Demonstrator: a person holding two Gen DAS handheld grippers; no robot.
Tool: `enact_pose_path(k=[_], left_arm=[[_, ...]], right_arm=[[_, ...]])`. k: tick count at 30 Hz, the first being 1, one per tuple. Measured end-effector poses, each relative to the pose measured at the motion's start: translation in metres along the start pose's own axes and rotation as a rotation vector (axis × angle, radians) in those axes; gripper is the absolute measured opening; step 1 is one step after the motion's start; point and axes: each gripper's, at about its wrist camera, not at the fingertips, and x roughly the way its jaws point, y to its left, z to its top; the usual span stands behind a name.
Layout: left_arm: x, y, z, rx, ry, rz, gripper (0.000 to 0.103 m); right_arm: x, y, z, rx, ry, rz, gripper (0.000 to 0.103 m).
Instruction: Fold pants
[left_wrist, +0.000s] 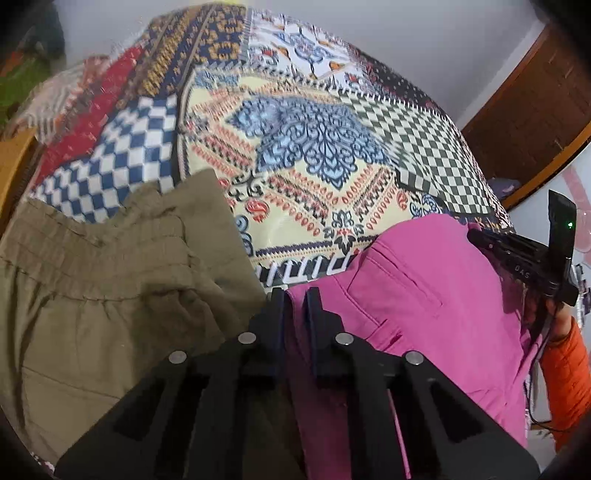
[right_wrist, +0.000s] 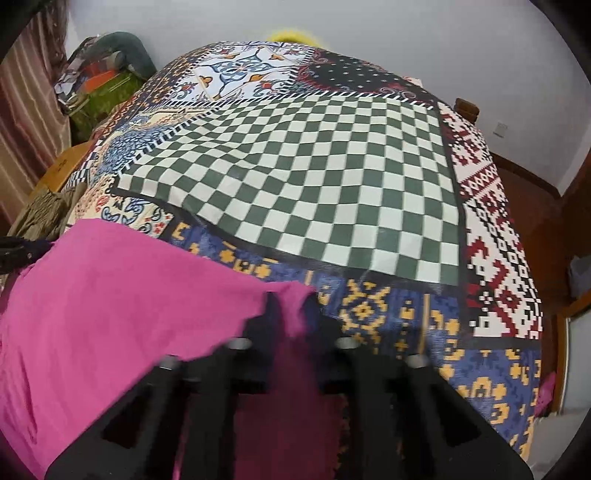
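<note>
The pink pants (left_wrist: 424, 295) lie at the near edge of a patterned bedspread (left_wrist: 295, 147). My left gripper (left_wrist: 295, 295) is shut on their left corner, with pink cloth pinched between the black fingers. In the right wrist view the pink pants (right_wrist: 129, 288) spread to the left, and my right gripper (right_wrist: 291, 302) is shut on their right corner. The right gripper also shows in the left wrist view (left_wrist: 524, 258), at the far side of the pants, held by a hand in an orange sleeve.
Olive-green pants (left_wrist: 110, 277) lie crumpled just left of the pink ones; they also show in the right wrist view (right_wrist: 44, 214). The bedspread (right_wrist: 314, 166) stretches away ahead. A wooden door (left_wrist: 535, 110) stands at the right and clutter (right_wrist: 99, 81) lies at the far left.
</note>
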Motion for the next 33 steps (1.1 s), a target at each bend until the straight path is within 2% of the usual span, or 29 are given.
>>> enact_pose_path(k=[5, 7, 11, 15, 20, 27, 33], left_arm=[[-0.015, -0.008, 0.002, 0.053, -0.046, 0.049, 0.009], [-0.025, -0.008, 0.005, 0.062, -0.075, 0.062, 0.009], [-0.046, -0.008, 0.015, 0.061, -0.123, 0.054, 0.009], [-0.059, -0.018, 0.025, 0.082, -0.154, 0.086, 0.008], [-0.083, -0.027, 0.033, 0.081, -0.206, 0.069, 0.008], [-0.117, -0.038, 0.018, 0.106, -0.223, 0.054, 0.008], [-0.146, -0.046, -0.003, 0.09, -0.218, 0.019, 0.008]], right_arm=[[-0.002, 0.002, 0.002, 0.027, -0.03, 0.011, 0.005], [-0.01, 0.001, 0.004, 0.034, -0.067, -0.001, 0.005], [-0.031, -0.006, 0.012, 0.06, -0.137, -0.008, 0.004], [-0.055, -0.004, 0.023, 0.066, -0.203, -0.017, 0.004], [-0.079, 0.004, 0.037, 0.062, -0.266, -0.023, 0.004], [-0.108, 0.01, 0.028, 0.071, -0.295, -0.012, 0.004], [-0.141, 0.014, 0.007, 0.102, -0.31, 0.004, 0.004]])
